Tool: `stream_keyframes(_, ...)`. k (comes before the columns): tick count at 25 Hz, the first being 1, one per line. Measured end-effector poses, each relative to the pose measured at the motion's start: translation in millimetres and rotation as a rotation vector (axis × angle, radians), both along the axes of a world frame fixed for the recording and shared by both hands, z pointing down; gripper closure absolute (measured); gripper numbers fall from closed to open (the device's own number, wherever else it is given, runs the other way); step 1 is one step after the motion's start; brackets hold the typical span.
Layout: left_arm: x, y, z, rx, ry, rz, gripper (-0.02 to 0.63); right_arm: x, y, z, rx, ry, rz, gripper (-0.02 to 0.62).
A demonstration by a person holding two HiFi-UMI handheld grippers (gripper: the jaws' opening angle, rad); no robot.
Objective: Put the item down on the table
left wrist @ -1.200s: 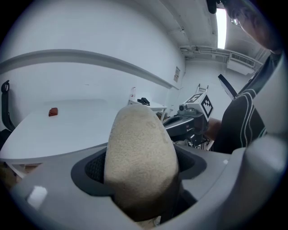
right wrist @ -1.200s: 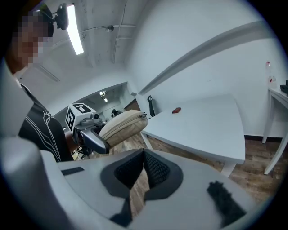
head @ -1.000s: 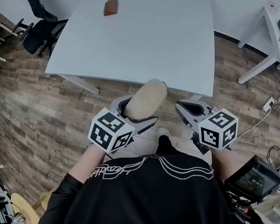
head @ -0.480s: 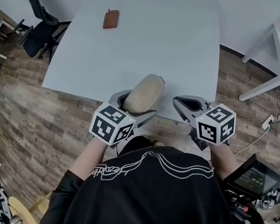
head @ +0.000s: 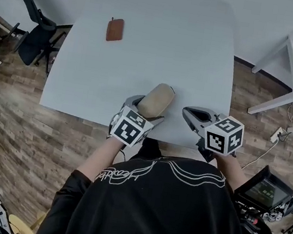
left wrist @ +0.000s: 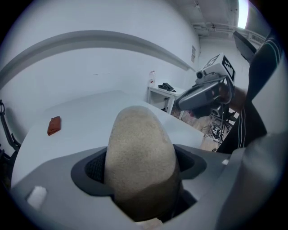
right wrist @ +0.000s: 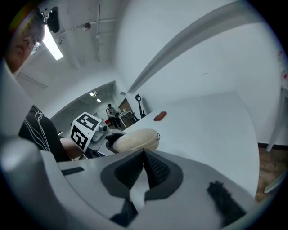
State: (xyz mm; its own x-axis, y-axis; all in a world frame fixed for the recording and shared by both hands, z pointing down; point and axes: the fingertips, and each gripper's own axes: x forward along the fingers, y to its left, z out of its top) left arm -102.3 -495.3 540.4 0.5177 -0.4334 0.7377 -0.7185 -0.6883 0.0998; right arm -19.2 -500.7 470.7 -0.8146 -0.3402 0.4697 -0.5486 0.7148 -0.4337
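Hovering low-centre in the head view, the left gripper (head: 148, 111) is clamping the beige item (head: 157, 99) just inside the near edge of the table (head: 164, 39); releasing from height may be risking a roll-off.
Left gripper view: jaws are gripping its rear only.
Right gripper view: right gripper (right wrist: 143, 155) is idling, jaws together.

The oval item (head: 158, 98) sits in the left tongs (head: 149, 108) over the near edge of the counter (head: 189, 54), right tongs (head: 190, 115) just beside; wallet (head: 114, 29) far back left.

Beige item (left wrist: 139, 152) gripped between jaws, white table (left wrist: 85, 112)
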Motion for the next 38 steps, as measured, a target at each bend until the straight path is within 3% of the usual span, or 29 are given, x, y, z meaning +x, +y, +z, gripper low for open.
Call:
stream_keyframes(5,-9.7,-38.9,46.9,-0.010,-0.070,0.049,0.200,-3.2,-32.0,21.2,-0.066,-0.010,0.045,0.588)
stream_keyframes(8,-6.5,-41.5,61.5,-0.002,-0.110,0.078,0.202,2.2,-32.8,23.4,-0.078,-0.013,0.062,0.588)
stream_keyframes(13,-10.8,-45.6,67.0,-0.020,-0.103,0.089,0.202,4.1,-43.1,22.4,-0.094,-0.037,0.100,0.588)
stream_keyframes(24,-22.8,-36.9,101.8,-0.051,-0.268,0.127,0.201,7.4,-40.9,29.4,-0.115,-0.037,0.103,0.588)
stream_keyframes(30,-26.5,-48.9,111.8,-0.016,-0.257,0.116,0.167,15.5,-43.5,33.0,-0.101,-0.005,0.095,0.588)
stream_keyframes(32,-32.4,-50.3,111.8,-0.013,-0.241,0.092,0.112,15.5,-39.7,29.3,-0.096,0.002,0.092,0.588)
stream_keyframes(38,-37.8,-39.0,82.3,0.064,-0.167,-0.012,0.072,32.4,-8.5,5.5,-0.048,0.017,0.081,0.587)
